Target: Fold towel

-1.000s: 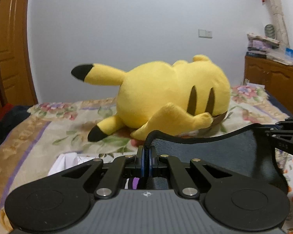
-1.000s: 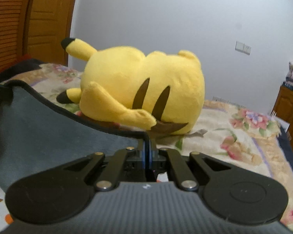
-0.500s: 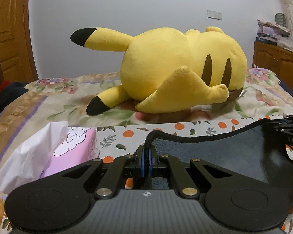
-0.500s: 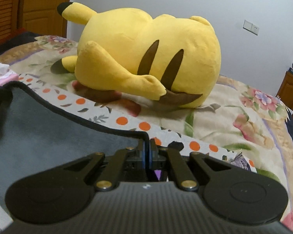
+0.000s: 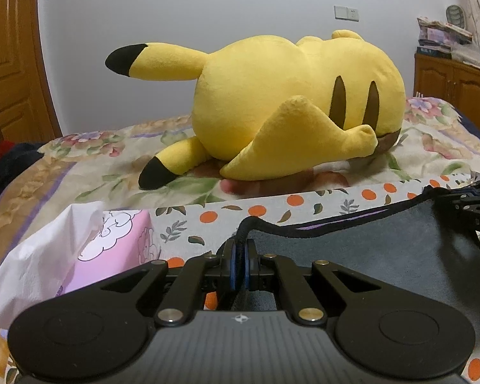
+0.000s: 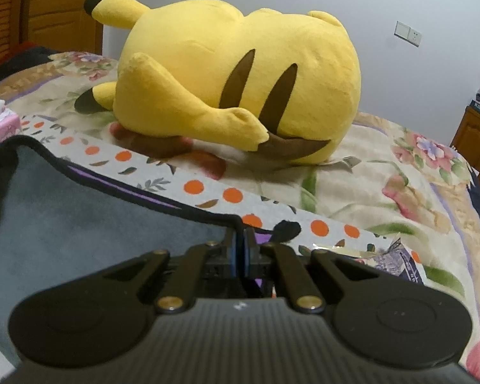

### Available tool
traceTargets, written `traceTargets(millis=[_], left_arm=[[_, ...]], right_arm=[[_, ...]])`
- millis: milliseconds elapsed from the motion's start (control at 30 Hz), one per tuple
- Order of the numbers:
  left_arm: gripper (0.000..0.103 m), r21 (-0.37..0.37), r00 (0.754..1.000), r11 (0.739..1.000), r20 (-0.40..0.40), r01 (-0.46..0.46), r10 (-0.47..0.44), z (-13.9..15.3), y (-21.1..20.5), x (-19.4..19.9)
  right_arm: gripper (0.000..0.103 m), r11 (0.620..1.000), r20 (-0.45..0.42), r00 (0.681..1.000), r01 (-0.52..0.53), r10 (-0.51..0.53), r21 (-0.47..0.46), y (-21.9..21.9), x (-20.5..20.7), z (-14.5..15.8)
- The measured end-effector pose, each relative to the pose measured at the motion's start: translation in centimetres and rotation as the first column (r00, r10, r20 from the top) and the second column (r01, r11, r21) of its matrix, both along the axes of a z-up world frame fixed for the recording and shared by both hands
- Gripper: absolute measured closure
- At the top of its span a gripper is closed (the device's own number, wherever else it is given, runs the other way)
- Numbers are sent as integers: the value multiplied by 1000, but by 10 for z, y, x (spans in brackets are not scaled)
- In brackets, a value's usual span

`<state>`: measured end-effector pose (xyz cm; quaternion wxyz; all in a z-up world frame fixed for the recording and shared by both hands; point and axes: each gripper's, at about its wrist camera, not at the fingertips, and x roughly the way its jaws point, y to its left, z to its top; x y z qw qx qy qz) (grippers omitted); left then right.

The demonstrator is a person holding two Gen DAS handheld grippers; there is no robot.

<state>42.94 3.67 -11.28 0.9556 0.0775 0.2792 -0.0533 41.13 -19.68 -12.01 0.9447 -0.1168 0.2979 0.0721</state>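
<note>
Left gripper [image 5: 240,267] is clamped on the near corner of the dark grey towel [image 5: 368,256]. Right gripper [image 6: 240,252] is likewise clamped on the opposite corner. The towel spans between them, low over the orange-dotted cloth [image 6: 208,188] on the bed [image 6: 368,172].
</note>
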Motion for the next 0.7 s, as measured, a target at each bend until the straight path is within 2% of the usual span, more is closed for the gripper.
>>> traceTargets(millis=[33,100,133,167,367,433,600,700], left_arm=[[95,-1,1000,1000,-1,0,0,0,0,0],[87,-4,1000,1000,-5,3,-3,0,-1,0],[85,-3,1000,1000,-5,5,-5,-1,-1,-1],[80,1,1000,1000,-7,6,-6,-1,-2,-3],[63,-13,999,999,-16,52,-52,3,-11,-26],[60,-16,997,997,-26,70,-70,5,-15,-35],[42,-22,996,996,-29,86,-86,14,-20,-59],[40,-41,995,995,-42,90,-92,19,-20,-73]], right_arm=[[91,1000,-1,1000,2,-2,-1,0,0,0],[69,1000,0,1000,5,-5,6,1,-2,1],[52,1000,6,1000,3,-3,12,1,-3,2],[50,1000,12,1000,1,-1,12,1,-5,3],[50,998,-6,1000,-19,20,57,2,-27,9],[50,997,-9,1000,-26,27,69,3,-38,10],[50,995,-30,999,-10,13,101,2,-66,9],[50,992,-43,999,0,5,124,2,-83,9]])
